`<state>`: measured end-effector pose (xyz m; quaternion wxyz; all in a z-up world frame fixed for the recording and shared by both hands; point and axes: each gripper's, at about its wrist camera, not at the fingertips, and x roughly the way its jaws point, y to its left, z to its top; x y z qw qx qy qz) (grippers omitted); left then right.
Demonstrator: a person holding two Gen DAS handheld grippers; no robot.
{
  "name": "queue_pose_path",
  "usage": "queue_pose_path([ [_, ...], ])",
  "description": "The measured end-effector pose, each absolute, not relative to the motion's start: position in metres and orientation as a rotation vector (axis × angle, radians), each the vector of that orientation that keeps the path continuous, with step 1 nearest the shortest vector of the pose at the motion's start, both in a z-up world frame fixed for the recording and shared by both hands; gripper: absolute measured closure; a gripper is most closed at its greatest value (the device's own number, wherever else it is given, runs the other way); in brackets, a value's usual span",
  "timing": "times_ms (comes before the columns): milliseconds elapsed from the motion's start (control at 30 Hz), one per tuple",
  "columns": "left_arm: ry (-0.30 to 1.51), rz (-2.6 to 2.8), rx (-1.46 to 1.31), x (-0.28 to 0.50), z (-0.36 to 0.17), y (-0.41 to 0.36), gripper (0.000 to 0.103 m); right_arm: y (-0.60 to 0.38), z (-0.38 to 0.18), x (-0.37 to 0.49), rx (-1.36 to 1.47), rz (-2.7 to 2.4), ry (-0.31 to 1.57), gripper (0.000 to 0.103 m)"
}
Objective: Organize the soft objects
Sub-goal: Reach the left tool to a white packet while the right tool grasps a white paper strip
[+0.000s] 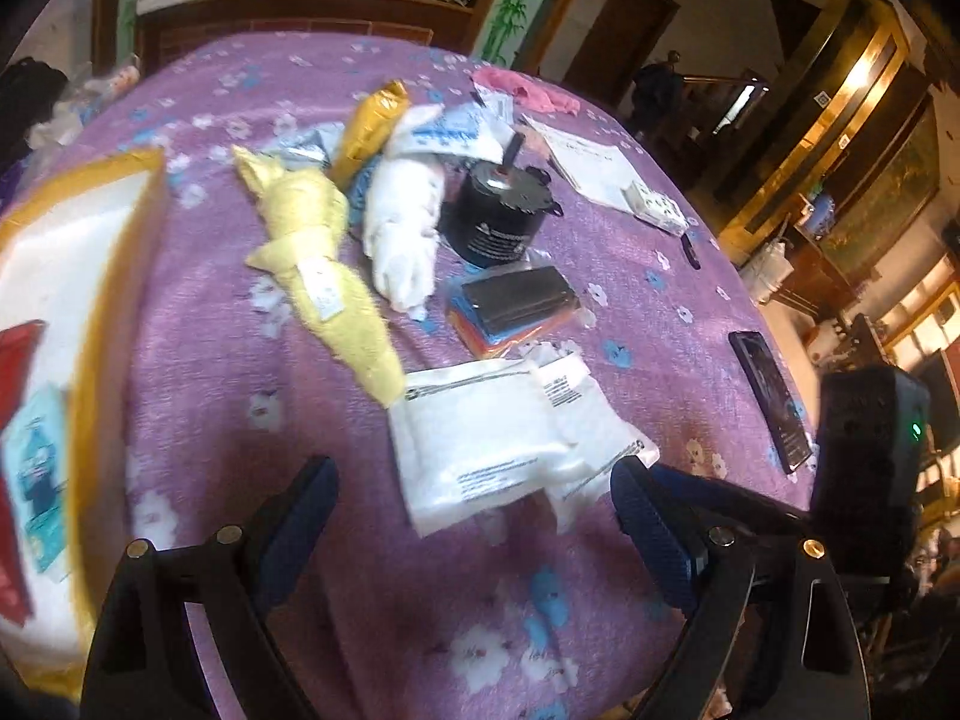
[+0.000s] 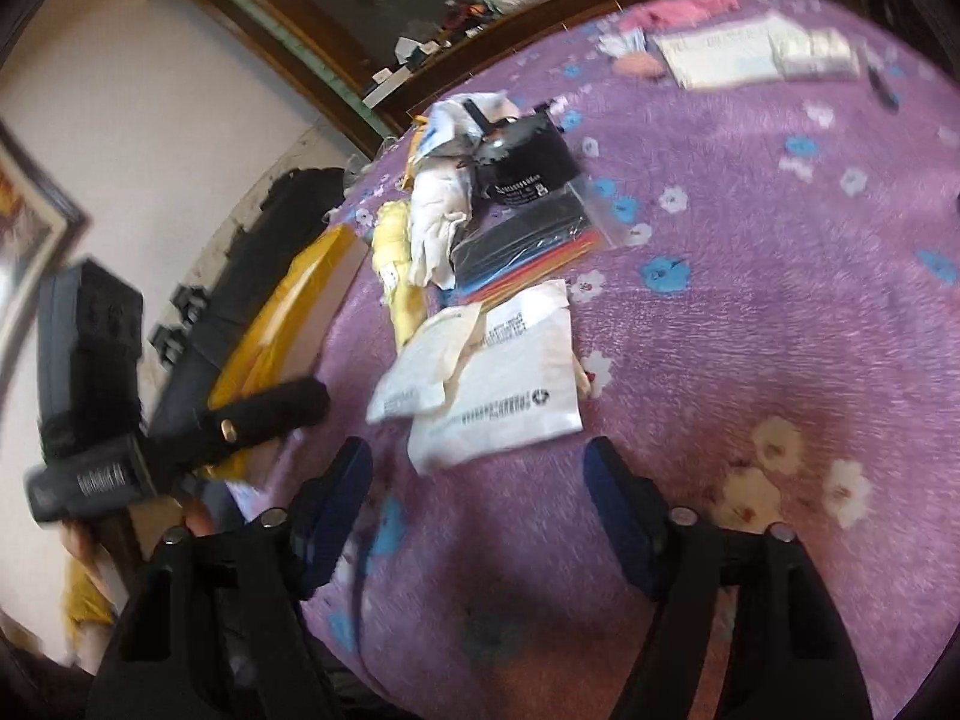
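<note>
Both my hand-held grippers, left (image 1: 474, 516) & right (image 2: 477, 501), hang w/ jaws apart, nothing between, aimed at the white packets (image 1: 510, 450) lying flat on the purple bench (image 1: 240, 390), prob. so I grab them first.

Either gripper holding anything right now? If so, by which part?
Nothing held. Left gripper and right gripper both have open jaws hovering above the white plastic packets, not touching them.
</note>
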<state>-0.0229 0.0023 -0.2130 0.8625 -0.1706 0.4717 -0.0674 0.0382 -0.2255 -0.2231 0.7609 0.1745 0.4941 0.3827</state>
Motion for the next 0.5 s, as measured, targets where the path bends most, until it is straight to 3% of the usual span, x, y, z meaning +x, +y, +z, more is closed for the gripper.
queue_pose_path([
  [67,1.027,-0.138,-0.407,-0.012,-0.224,0.005,0.009,-0.221,-0.229,0.046,0.439,0.834,1.115,0.054],
  [267,1.052,-0.161,-0.482,0.009,-0.227,0.004,0.009,-0.219,-0.231,0.055,0.462,0.796,1.138,0.085],
  [367,1.073,-0.153,-0.440,0.017,-0.230,-0.006,0.009,-0.219,-0.230,0.054,0.443,0.807,1.124,0.092],
  [500,1.082,-0.130,-0.440,0.022,-0.238,-0.011,0.005,-0.219,-0.221,0.052,0.391,0.821,1.076,0.093],
])
